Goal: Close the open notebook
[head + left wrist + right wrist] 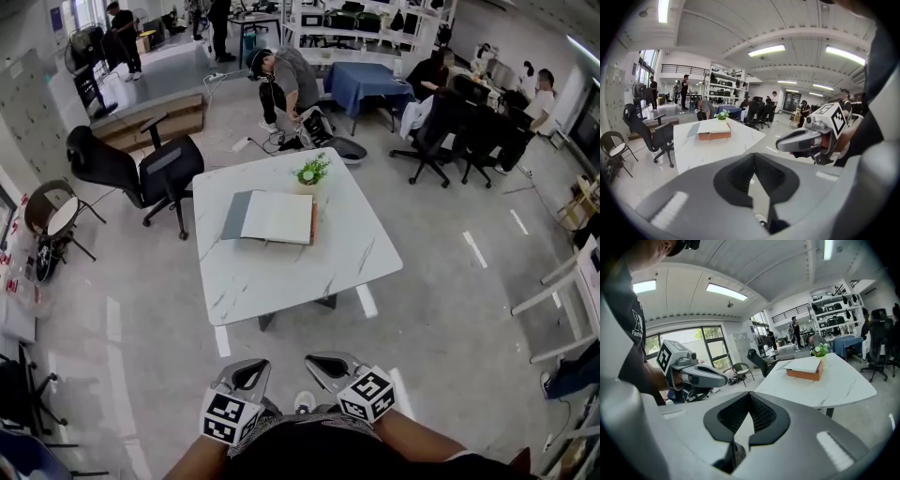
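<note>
The open notebook lies on the white marble table, white page up, with a grey cover spread to the left and an orange-brown edge on the right. It also shows far off as notebook and notebook. My left gripper and right gripper hang side by side close to my body, well short of the table over bare floor. Both have their jaws together with nothing between them, as the left gripper and the right gripper show in their own views.
A small potted plant stands just behind the notebook. A black office chair sits off the table's left corner. A person crouches on the floor beyond the table. More chairs and desks stand at the back right.
</note>
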`<state>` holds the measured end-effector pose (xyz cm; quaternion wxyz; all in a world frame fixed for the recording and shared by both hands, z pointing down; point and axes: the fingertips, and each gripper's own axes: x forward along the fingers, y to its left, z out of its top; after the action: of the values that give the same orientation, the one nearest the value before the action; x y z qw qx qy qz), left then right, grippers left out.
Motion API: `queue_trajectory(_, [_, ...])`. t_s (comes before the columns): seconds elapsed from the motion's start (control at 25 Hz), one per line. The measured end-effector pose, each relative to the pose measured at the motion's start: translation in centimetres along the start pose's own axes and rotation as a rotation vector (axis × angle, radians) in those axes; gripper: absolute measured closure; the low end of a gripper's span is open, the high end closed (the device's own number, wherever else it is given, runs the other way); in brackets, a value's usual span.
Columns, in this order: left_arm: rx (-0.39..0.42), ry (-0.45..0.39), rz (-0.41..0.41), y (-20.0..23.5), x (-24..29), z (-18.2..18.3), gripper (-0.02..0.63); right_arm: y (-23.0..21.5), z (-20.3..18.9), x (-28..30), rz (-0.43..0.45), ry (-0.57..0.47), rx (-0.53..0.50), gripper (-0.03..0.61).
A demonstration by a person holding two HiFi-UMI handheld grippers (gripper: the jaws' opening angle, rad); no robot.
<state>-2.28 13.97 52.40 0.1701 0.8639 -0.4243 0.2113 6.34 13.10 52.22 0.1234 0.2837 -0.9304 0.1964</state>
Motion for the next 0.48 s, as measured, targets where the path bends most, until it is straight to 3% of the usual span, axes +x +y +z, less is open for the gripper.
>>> queue_trajectory(0.48, [-0.026, 0.013, 0.030, 2.7, 2.4, 2.3, 0.555, -4.3, 1.3, 0.6, -0.013, -0.008, 0.025, 0.580])
